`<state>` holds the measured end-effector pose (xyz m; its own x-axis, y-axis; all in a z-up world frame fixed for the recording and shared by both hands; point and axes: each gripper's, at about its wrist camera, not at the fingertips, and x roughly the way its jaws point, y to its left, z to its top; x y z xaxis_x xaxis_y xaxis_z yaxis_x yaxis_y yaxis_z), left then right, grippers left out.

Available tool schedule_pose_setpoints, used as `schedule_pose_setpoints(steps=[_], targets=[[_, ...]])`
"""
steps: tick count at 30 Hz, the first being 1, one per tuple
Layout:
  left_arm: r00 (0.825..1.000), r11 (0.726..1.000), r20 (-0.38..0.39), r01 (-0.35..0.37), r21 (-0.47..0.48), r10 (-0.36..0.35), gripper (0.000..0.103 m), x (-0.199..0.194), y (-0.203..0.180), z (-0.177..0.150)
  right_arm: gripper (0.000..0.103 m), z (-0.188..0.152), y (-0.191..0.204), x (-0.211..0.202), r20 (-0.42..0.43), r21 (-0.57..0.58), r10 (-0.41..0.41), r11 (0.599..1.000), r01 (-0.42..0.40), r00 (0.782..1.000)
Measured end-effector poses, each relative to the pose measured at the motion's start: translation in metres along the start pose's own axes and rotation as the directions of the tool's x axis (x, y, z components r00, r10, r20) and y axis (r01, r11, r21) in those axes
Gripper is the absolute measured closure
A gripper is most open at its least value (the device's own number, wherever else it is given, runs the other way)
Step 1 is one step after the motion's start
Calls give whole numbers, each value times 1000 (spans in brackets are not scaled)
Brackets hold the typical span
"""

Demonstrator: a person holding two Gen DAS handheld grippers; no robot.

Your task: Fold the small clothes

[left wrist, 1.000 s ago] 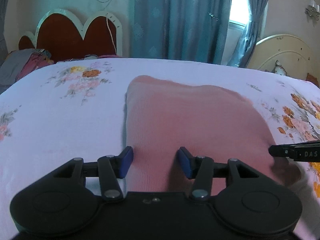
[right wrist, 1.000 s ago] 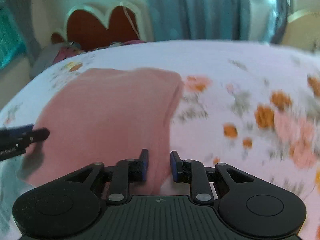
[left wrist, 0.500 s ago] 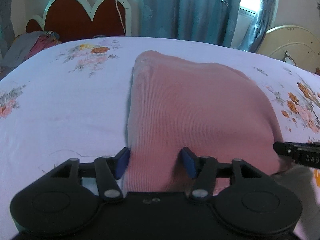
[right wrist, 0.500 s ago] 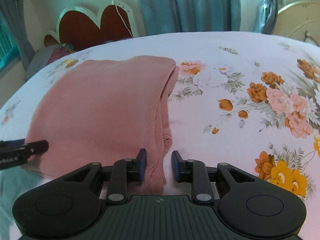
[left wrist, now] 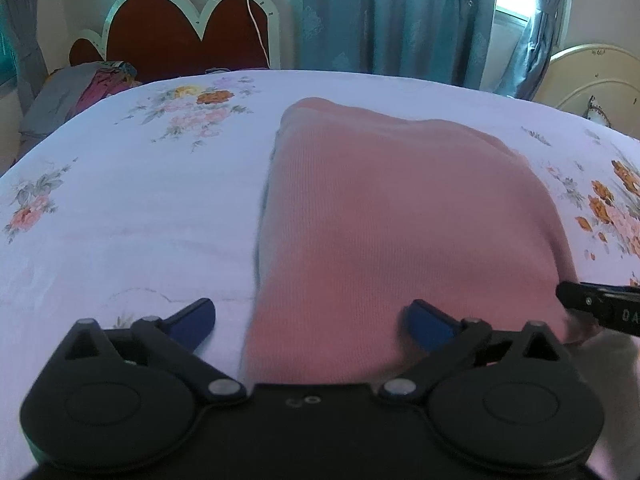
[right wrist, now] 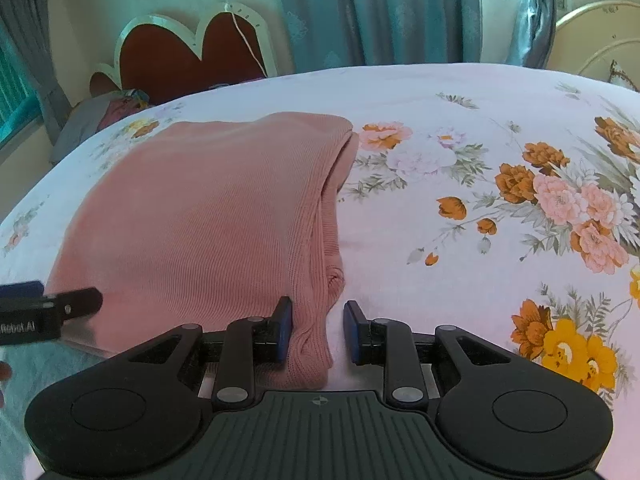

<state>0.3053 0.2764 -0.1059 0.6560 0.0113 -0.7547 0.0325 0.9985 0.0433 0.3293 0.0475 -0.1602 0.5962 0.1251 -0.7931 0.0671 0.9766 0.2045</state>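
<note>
Item: pink knitted garment point(right wrist: 208, 216), folded into a rough rectangle, lying flat on the floral bedsheet point(right wrist: 460, 120); all places below are given from this garment

Risks, judged from this state, left to right:
- Near-left corner: just let go, so the top layer may spring back or slide off the layers under it, since loose ribbed knit holds no crease
- Near-right corner: layers show stacked and slightly uneven along the right edge; pulling away with cloth caught on the inner pad would drag that edge out of line
- Overall: a further fold taken from unmatched corners would come out skewed

Left gripper point(left wrist: 310, 320): at the garment's near-left corner, tilted down toward the bed. Its jaws have just been opening and stand as wide as they go; left pad over bare sheet, right pad over the cloth, the garment's left edge between them, nothing gripped

Right gripper point(right wrist: 318, 330): at the near-right corner, likewise angled downward. Jaws narrowly apart; the inner pad touches the garment's right edge, the outer pad stands clear over the sheet, so the cloth is not pinched

Both tools sit side by side along the near edge
</note>
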Motion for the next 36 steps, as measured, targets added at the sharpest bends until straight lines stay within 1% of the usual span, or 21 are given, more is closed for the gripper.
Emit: schedule_pose_setpoints(steps=[2,3,6,8,9,11,13,15,17,18,19,20,22,24,25,26,28,30,31,32,36], targets=[[999,1000,-20,-25,0,25,1,-2,-6,-1,77,2,1,0,-10,0,-4,1000,4,1000],[998,999,-31,-51,0,51,0,-3,-9,-1,77,3,1,1,-16,-4,-7,1000,7,1000],[995,995,-19,-99,9,99,0,-12,-17,-2,76,8,5,2,-44,-19,-20,1000,19,999],[995,995,2,-95,4,95,0,-26,-19,-2,64,16,8,-3,-63,-25,-48,999,46,997],[997,997,18,-80,-6,80,0,-34,-19,-2,63,18,9,-10,-50,-20,-51,999,50,997],[997,998,62,-51,-27,53,0,-59,-18,-3,63,17,11,-36,11,-4,-22,1000,22,1000],[994,998,91,-52,-45,56,0,-85,-20,-6,62,11,14,-60,31,-17,5,1000,-5,1000],[990,997,125,-64,-44,69,0,-108,-22,-10,56,2,16,-84,45,-40,23,999,-21,999],[983,996,162,-76,-53,84,0,-137,-24,-19,38,-11,18,-111,67,-55,33,998,-29,997],[981,995,173,-80,-65,90,0,-148,-25,-23,35,-18,19,-126,77,-60,40,998,-36,996],[978,993,179,-91,-77,103,0,-163,-26,-28,32,-25,19,-142,85,-65,51,997,-46,995],[977,992,182,-97,-76,109,0,-173,-26,-31,32,-33,18,-160,95,-71,66,996,-59,993],[976,993,191,-95,-62,106,1,-194,-29,-38,31,-48,19,-190,110,-73,77,995,-69,991],[974,993,197,-105,-46,112,1,-217,-34,-51,26,-63,18,-220,120,-68,88,995,-80,989],[972,993,205,-112,-40,117,1,-229,-37,-57,21,-71,18,-237,128,-70,93,994,-84,987],[969,992,213,-123,-30,127,1,-242,-40,-64,18,-77,20,-251,140,-79,96,993,-85,985],[965,989,217,-146,-21,147,1,-261,-45,-75,16,-89,25,-280,171,-95,90,993,-74,981],[966,990,217,-137,-16,137,1,-277,-47,-82,14,-99,30,-305,213,-94,79,994,-60,974],[968,991,213,-134,-22,136,1,-285,-48,-86,11,-103,32,-315,234,-93,73,994,-53,970],[968,991,211,-134,-28,137,1,-292,-49,-89,7,-106,36,-326,259,-94,62,995,-39,964],[969,992,211,-125,-29,128,0,-317,-51,-98,6,-121,49,-361,362,-127,11,991,37,932]])
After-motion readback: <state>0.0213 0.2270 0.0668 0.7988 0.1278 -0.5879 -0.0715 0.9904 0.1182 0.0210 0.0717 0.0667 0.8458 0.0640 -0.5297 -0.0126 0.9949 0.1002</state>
